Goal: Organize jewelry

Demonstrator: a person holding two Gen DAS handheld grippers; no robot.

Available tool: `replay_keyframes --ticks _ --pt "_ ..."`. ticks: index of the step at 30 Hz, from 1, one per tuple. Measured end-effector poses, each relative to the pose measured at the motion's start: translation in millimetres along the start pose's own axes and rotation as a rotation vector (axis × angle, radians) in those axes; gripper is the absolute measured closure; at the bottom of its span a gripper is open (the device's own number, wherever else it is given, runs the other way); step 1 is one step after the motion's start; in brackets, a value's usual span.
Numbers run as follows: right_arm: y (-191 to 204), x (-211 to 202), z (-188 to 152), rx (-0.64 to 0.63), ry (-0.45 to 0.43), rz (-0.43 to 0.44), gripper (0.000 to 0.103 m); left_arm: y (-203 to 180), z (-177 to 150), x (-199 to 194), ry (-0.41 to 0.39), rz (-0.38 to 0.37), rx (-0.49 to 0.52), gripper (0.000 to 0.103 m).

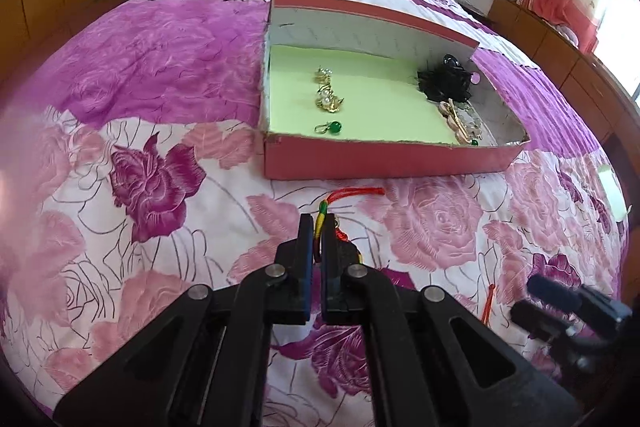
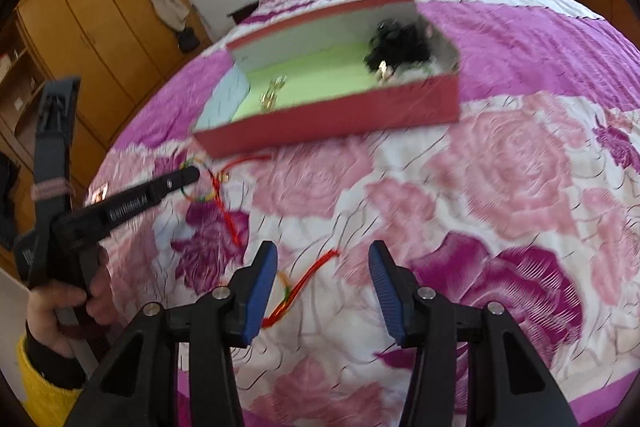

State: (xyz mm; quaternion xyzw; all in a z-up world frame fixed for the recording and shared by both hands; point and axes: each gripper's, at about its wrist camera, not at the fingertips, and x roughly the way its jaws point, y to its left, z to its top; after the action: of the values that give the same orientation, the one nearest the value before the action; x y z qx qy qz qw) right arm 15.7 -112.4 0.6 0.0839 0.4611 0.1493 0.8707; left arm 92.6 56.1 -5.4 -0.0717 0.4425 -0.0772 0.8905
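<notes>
left claw pinching bracelet, right claw wide

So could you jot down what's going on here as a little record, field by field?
setting: bed with a pink and purple floral quilt
container: open red cardboard box with green lining
inside box: gold pearl earrings, green bead pendant, black tassel bundle
left gripper: shut on multicoloured braided cord bracelet
right gripper: open, above a loose red cord bracelet on the quilt

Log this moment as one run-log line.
left gripper: shut on braided bracelet | right gripper: open, above second bracelet | red box: not yet reached
</notes>
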Motion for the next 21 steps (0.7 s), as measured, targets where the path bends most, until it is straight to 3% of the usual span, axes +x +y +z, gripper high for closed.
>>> replay_keyframes --ticks 7,10,13,15,21 --pt "19.5 23.0 -13.6 -0.05 0.105 -0.006 0.055 6.5 -7.4 3.5 0.015 -0.024 -0.019 0.103" --pt "26.3 34.3 -17.6 -0.076 0.136 -0.033 0.061 8.3 -8.9 4.0 0.014 -0.034 -0.026 0.103" --pt "30.2 41.7 -19.7 -0.101 0.144 -0.062 0.071 9.1 -9.7 4.4 0.014 -0.038 -0.027 0.103" --pt "30.9 44.1 -20.5 -0.112 0.14 -0.091 0.09 9.5 -10.0 5.0 0.015 -0.04 -0.027 0.103" --pt "22.2 40.0 -17.5 -0.071 0.117 -0.085 0.097 7.5 -10.3 3.2 0.011 -0.036 -0.02 0.103"
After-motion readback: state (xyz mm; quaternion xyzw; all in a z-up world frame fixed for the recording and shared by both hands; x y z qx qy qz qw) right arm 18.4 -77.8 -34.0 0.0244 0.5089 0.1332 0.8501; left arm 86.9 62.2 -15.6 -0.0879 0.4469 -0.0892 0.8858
